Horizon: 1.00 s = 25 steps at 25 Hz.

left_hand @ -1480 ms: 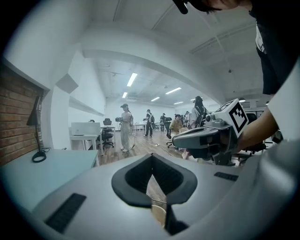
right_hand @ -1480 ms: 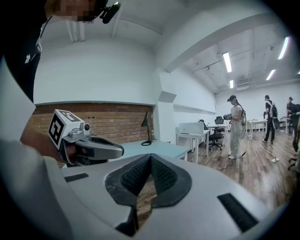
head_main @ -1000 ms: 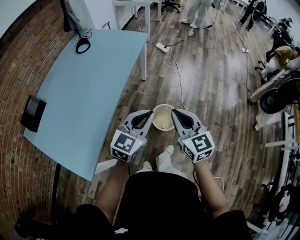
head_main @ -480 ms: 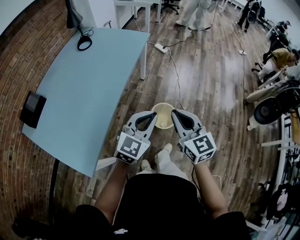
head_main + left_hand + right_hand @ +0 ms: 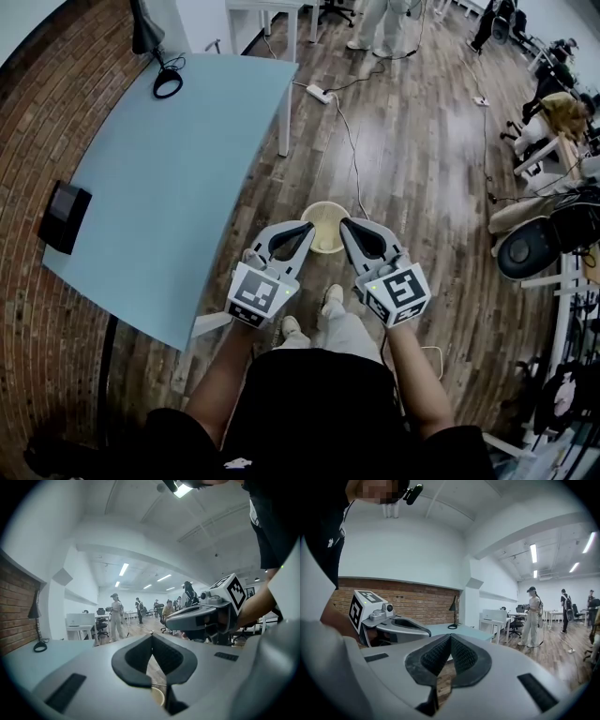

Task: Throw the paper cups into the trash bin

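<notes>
Your left hand-held gripper (image 5: pixel 306 228) has its dark rubbery pads pressed together at the tip with nothing between them, and your right hand-held gripper (image 5: pixel 345 226) is closed the same way, its ribbed black pads meeting in a point. Both have smooth grey shells and carry a cube with black-and-white square markers. The trash bin (image 5: pixel 325 217), round, pale beige and open-topped, stands on the glossy wood plank floor (image 5: pixel 422 159), showing between the two gripper noses in the head view. To your left is the smooth, pale blue worktop (image 5: pixel 178 169), with a flat black rectangular device (image 5: pixel 64 217) near its edge.
</notes>
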Each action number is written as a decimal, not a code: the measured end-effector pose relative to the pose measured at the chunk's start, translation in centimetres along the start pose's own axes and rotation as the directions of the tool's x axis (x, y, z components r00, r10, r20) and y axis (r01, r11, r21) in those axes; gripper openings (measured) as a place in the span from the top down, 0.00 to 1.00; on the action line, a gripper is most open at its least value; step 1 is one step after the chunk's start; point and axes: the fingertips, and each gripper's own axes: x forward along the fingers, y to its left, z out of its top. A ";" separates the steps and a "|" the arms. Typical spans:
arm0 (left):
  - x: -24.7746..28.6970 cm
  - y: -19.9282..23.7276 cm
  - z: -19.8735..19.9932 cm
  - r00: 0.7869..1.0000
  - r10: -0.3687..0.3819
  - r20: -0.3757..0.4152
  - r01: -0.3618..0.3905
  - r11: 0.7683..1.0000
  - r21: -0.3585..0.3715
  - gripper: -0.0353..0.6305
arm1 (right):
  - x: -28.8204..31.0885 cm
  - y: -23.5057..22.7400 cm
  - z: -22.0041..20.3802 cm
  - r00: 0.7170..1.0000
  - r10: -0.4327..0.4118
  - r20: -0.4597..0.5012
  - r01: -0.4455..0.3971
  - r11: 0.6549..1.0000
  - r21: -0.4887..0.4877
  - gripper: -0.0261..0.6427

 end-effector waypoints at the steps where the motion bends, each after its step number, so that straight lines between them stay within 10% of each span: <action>1: -0.1 -0.1 0.1 1.000 -0.001 -0.001 0.001 1.000 0.005 0.93 | 0.0 0.1 0.1 1.000 0.001 0.004 -0.001 1.000 -0.001 0.96; 25: 0.4 -3.8 2.2 0.997 0.065 0.048 -0.066 0.997 0.026 0.93 | -4.8 -0.3 1.2 0.999 0.012 0.036 -0.011 1.000 -0.025 0.95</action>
